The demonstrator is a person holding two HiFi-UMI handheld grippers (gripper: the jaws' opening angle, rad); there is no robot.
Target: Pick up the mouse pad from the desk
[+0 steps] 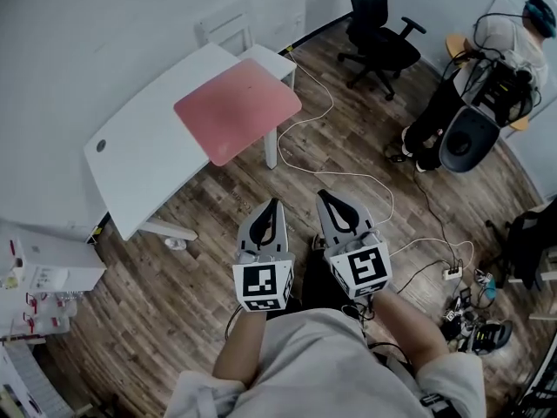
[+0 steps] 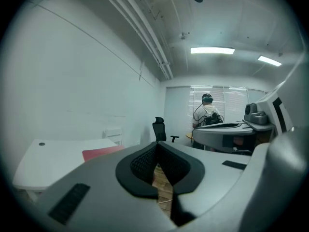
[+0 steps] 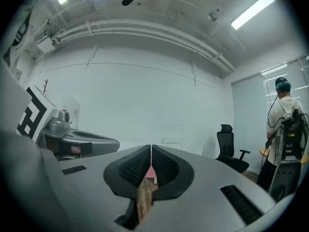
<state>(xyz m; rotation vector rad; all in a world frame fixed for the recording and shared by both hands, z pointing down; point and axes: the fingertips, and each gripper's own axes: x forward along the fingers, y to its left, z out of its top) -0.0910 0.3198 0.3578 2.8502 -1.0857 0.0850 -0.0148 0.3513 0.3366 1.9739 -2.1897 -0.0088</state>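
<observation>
Left tool [image 1: 275,202], right tool [image 1: 324,195] pressed together, well short of mouse pad [image 1: 237,110]; I'd spread one (early) nearing its edge.

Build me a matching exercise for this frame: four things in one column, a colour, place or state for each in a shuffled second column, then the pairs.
1 mouse pad
2 office chair
3 left gripper
4 power strip

A black, on the wooden floor
B jaws shut, nothing between them
C pink, flat on the white desk
D white, on the floor

Pairs: 1-C, 2-A, 3-B, 4-D
</observation>
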